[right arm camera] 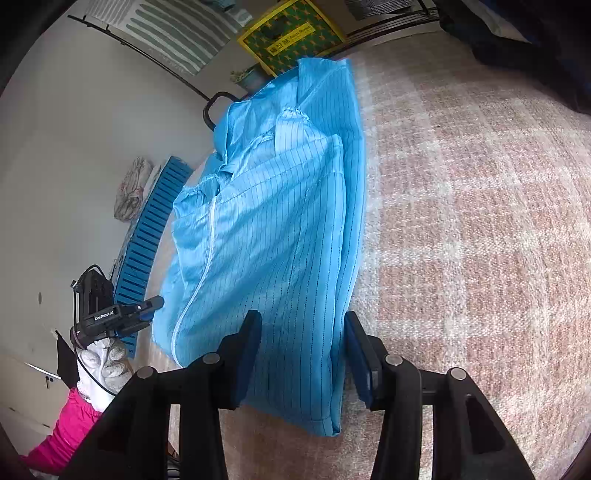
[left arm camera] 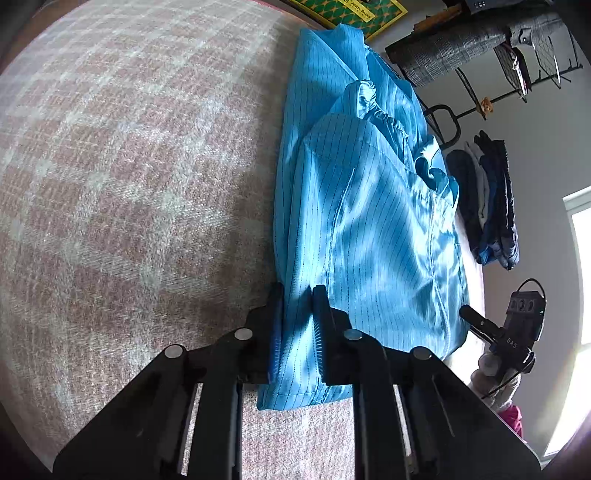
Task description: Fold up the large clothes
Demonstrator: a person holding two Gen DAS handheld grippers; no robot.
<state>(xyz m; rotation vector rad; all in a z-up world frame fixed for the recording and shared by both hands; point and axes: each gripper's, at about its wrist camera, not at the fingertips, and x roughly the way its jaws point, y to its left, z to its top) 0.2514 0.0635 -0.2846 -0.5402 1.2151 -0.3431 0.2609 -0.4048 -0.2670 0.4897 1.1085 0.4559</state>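
Blue pinstriped cloth, a coat [left arm camera: 373, 221] with a white zip, lies folded lengthwise on a pink-and-white checked blanket [left arm camera: 129, 184], running from 6 o'clock up to 12 in both views.

In the left wrist view the left gripper [left arm camera: 297, 332] has its jaws nearly together, pinching the coat's near hem corner between the blue pads. At 4 o'clock the right gripper [left arm camera: 476, 325] shows small, off the coat's zip edge. Only this view has the rack [left arm camera: 480, 48] hung with grey checked cloth at 1 o'clock and the dark clothes [left arm camera: 491, 206] hanging at 3.

In the right wrist view the right gripper [right arm camera: 301, 354] straddles the near hem, jaws part way apart, fabric between them; whether the pads press on it I cannot tell. At 8 o'clock a white glove [right arm camera: 105, 360] over a pink sleeve [right arm camera: 62, 432] holds the left gripper [right arm camera: 147, 308], by the coat's edge. Only here appear a blue slatted panel [right arm camera: 147, 243] at 9 and a striped cloth [right arm camera: 166, 33] at 11. A yellow-edged green box [right arm camera: 291, 35] sits at 12 in both.
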